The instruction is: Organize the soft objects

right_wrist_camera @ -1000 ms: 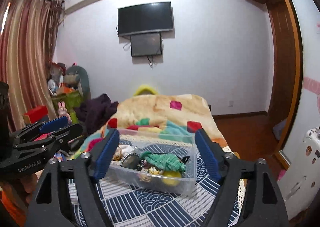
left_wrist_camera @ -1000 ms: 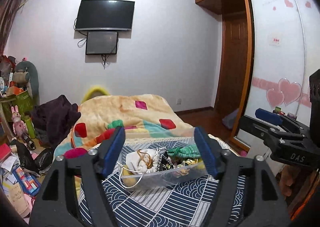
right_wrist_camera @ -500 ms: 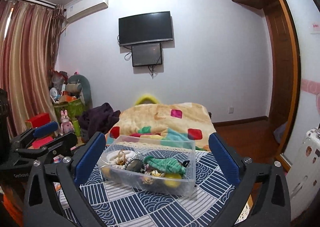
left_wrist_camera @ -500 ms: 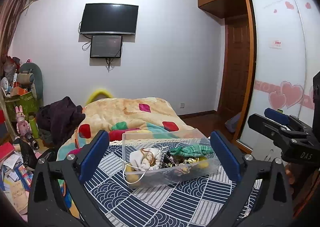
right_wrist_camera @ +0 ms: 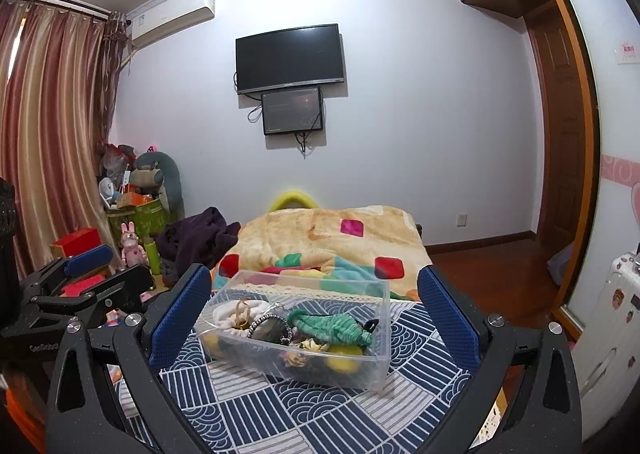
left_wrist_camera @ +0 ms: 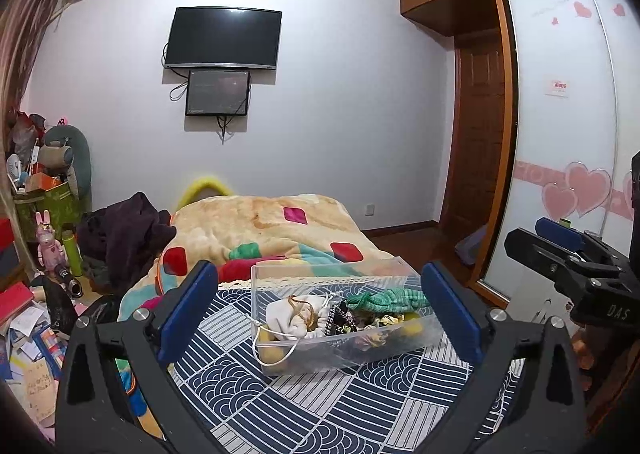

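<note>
A clear plastic bin (left_wrist_camera: 340, 338) sits on a navy-and-white patterned cloth (left_wrist_camera: 320, 406) spread over the bed, ahead of and framed between the wide-open jaws of the left gripper (left_wrist_camera: 320, 308); nothing is held there. From the right wrist view the same bin (right_wrist_camera: 298, 328) lies likewise between the spread, empty jaws of the right gripper (right_wrist_camera: 314, 312), a little nearer the left-hand jaw. Inside the bin, toward the left jaw, is a cream-white soft item (left_wrist_camera: 290, 316) with a white cord looping over the bin's front wall; toward the right jaw a green knitted piece (left_wrist_camera: 386, 300) is draped across the top of the pile. Between them lie dark, patterned small things that are too tangled to name, and yellow round shapes (right_wrist_camera: 340, 364) show through the front wall at the bottom. Beyond the bin, past the jaw tips, a beige blanket (left_wrist_camera: 264, 224) with coloured patches covers the bed.
</note>
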`<state>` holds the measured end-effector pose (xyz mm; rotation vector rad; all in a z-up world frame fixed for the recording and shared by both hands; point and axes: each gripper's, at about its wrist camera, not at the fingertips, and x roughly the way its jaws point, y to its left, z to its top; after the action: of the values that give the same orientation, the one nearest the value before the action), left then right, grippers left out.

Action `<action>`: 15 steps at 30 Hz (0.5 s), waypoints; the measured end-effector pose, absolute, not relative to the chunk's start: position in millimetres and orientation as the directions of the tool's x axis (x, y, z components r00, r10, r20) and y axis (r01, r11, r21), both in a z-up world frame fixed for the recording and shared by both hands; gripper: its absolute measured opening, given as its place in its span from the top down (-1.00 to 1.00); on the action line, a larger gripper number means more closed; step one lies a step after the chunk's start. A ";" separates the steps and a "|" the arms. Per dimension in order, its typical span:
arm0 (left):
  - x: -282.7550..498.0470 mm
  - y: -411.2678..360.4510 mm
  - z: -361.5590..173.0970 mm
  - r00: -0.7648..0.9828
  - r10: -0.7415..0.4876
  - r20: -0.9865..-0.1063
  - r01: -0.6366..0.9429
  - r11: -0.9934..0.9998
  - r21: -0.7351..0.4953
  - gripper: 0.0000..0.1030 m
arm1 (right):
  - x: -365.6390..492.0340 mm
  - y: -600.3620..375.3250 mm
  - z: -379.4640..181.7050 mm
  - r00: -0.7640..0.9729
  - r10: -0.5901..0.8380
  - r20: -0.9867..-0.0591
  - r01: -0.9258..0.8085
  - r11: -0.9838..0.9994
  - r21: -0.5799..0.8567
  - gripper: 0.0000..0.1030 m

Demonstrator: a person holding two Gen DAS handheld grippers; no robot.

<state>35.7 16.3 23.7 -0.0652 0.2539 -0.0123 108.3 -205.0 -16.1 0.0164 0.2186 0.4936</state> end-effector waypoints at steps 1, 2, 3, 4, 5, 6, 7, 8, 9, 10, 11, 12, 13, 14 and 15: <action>36.1 16.3 23.7 0.968 -0.020 -0.251 0.003 0.998 -0.066 -0.99 | 107.7 -205.5 -15.6 0.857 0.473 -0.203 -0.469 0.880 0.069 -1.00; 36.1 16.5 23.8 0.968 -0.021 -0.251 0.004 0.998 -0.066 -0.99 | 107.4 -205.3 -15.3 0.857 0.473 -0.203 -0.469 0.880 0.069 -1.00; 36.0 16.4 23.8 0.968 -0.021 -0.251 0.004 0.998 -0.065 -0.99 | 107.1 -205.0 -15.0 0.858 0.473 -0.202 -0.469 0.881 0.069 -1.00; 35.8 16.3 23.9 0.968 -0.020 -0.252 0.004 0.998 -0.064 -0.99 | 106.9 -205.0 -14.6 0.858 0.473 -0.202 -0.469 0.880 0.069 -1.00; 35.5 16.1 23.9 0.968 -0.020 -0.251 0.004 0.998 -0.064 -0.99 | 106.8 -205.1 -14.4 0.858 0.473 -0.202 -0.469 0.880 0.069 -1.00; 35.6 15.8 23.9 0.968 -0.020 -0.252 0.004 0.998 -0.064 -0.99 | 106.7 -205.2 -14.2 0.858 0.473 -0.202 -0.469 0.881 0.070 -1.00; 35.7 15.8 23.9 0.968 -0.020 -0.252 0.004 0.998 -0.064 -0.99 | 106.9 -205.0 -14.7 0.858 0.473 -0.202 -0.469 0.881 0.069 -1.00; 35.7 15.7 23.9 0.968 -0.019 -0.252 0.003 0.998 -0.064 -0.99 | 106.6 -205.3 -14.0 0.858 0.472 -0.202 -0.469 0.881 0.069 -1.00; 35.6 15.8 23.9 0.968 -0.019 -0.252 0.003 0.998 -0.064 -0.99 | 106.9 -205.0 -14.7 0.858 0.472 -0.201 -0.469 0.881 0.069 -1.00; 35.5 15.8 23.9 0.968 -0.020 -0.252 0.004 0.998 -0.064 -0.99 | 106.9 -205.0 -14.7 0.858 0.472 -0.201 -0.469 0.881 0.069 -1.00; 35.7 15.7 23.9 0.967 -0.020 -0.252 0.004 0.998 -0.063 -0.99 | 106.8 -205.4 -14.0 0.859 0.472 -0.201 -0.468 0.881 0.069 -1.00; 35.6 15.6 23.9 0.967 -0.019 -0.252 0.003 0.998 -0.063 -0.99 | 107.0 -205.1 -14.8 0.858 0.473 -0.201 -0.469 0.881 0.070 -1.00; 35.0 15.9 24.0 0.967 -0.019 -0.253 0.004 0.998 -0.063 -0.99 | 106.4 -205.1 -14.4 0.858 0.473 -0.201 -0.469 0.881 0.070 -1.00; 35.1 15.8 24.0 0.967 -0.020 -0.253 0.004 0.998 -0.064 -0.99 | 106.2 -205.4 -13.9 0.858 0.472 -0.200 -0.468 0.881 0.071 -1.00; 35.0 15.7 24.1 0.967 -0.021 -0.253 0.005 0.998 -0.064 -0.99 | 105.8 -205.8 -13.3 0.859 0.472 -0.200 -0.468 0.881 0.072 -1.00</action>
<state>35.0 15.7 24.1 -0.0633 0.2563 -0.0130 105.8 -205.8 -13.3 0.0213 0.2149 0.4934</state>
